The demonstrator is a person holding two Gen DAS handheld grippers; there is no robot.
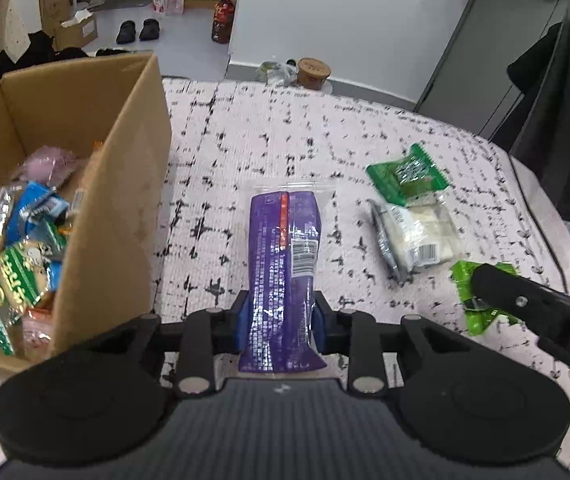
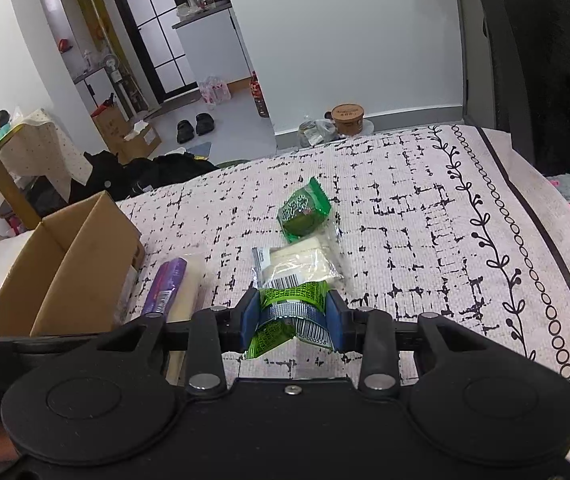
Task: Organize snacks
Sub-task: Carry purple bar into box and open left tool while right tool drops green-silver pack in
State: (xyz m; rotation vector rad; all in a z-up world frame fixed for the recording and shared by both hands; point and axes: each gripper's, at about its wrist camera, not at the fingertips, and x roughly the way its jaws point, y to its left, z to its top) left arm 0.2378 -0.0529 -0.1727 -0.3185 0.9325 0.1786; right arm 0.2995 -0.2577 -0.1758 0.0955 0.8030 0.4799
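our left gripper point(image 1: 281, 316) pinching purple snack packet point(image 1: 285, 264), cardboard box point(image 1: 125, 184) at 9 o'clock, our right gripper point(image 2: 293, 318) clamped on light-green snack packet point(image 2: 293, 300)

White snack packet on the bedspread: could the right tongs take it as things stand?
Probably not yet: the right tongs are shut on a light green packet. The white packet lies unobstructed just ahead.

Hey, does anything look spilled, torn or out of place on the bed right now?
Nothing looks spilled or torn. Two packets still lie loose on the bedspread: a green one and a white one. The lime green packet in the right gripper is crumpled by the squeeze.
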